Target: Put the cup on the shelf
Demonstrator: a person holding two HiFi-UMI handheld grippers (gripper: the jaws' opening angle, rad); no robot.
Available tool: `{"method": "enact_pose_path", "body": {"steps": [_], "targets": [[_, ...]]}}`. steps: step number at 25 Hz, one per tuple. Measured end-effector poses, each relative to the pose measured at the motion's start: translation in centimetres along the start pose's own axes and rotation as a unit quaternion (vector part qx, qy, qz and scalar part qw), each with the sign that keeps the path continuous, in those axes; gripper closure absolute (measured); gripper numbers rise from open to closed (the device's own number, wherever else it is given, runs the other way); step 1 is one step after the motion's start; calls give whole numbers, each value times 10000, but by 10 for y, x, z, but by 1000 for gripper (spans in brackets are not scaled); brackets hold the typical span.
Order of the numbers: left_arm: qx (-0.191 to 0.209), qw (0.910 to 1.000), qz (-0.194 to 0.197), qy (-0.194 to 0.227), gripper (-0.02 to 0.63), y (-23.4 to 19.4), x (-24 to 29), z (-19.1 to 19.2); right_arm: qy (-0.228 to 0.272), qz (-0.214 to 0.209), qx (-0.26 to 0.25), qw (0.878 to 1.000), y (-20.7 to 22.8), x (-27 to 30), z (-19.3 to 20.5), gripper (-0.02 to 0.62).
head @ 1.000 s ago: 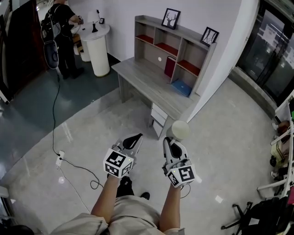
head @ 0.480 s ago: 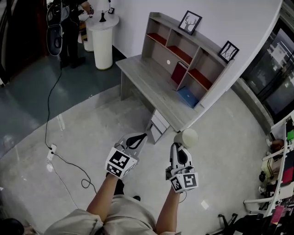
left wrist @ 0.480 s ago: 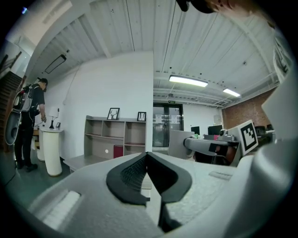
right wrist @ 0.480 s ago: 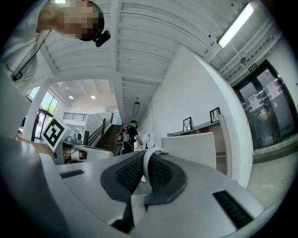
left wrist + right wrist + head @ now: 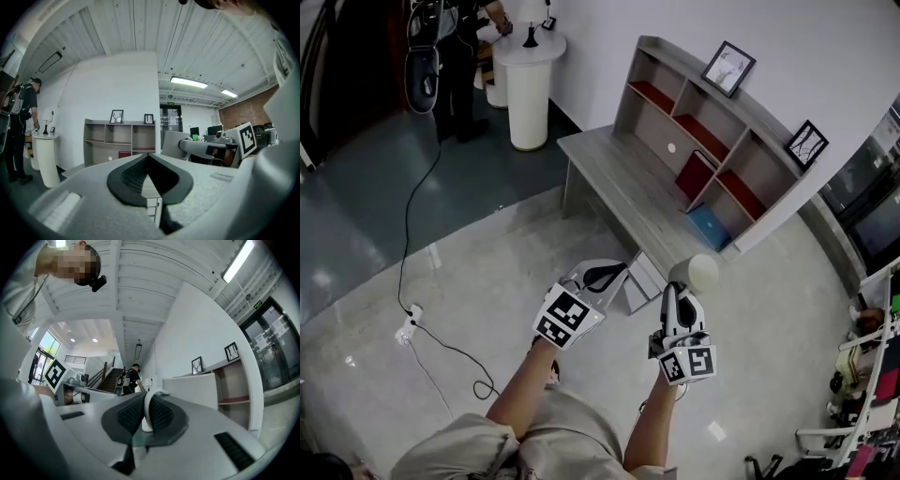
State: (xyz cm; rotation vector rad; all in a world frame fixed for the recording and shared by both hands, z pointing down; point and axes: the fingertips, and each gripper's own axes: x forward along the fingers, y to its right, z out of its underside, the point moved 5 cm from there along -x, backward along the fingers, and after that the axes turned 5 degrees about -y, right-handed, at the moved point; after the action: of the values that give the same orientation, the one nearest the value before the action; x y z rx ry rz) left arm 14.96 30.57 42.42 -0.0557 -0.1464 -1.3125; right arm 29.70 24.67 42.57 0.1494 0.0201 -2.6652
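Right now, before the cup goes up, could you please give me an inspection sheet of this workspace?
Surface: grey desk, top mostly bare.
Job's things: white cup held in the air; shelf on the desk.
Clutter: red folder and blue item in the shelf, framed pictures on top.
Grippers: right gripper shut on the cup's handle; left gripper shut, empty.
Cables: black cable across the floor.
Surroundings: person beside a white pedestal.
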Motion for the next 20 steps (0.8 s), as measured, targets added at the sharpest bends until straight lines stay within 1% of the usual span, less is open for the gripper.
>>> {"method": "enact_pose_path", "body": {"steps": [6,10,14,18,20], "targets": [[-218,9997,-62,82,597,-56,0,3,-141,2,-99,9999,-16,45,10,577],[-333,9994,-8,67,597,-71,7,9,-295,53,-126,9995,-11,62,15,577],[-513,9984,-167,195,597,-90,13,13,-377,15,-180,9991,-9,77,20,577],[-441,9988,-205,40,597,-106,26,24,-446,-56,-233,9987,0,99,33,577],[-369,9991,-195,-3,597,-116,32,21,-420,-59,-230,9988,5,113,35,577]]}}
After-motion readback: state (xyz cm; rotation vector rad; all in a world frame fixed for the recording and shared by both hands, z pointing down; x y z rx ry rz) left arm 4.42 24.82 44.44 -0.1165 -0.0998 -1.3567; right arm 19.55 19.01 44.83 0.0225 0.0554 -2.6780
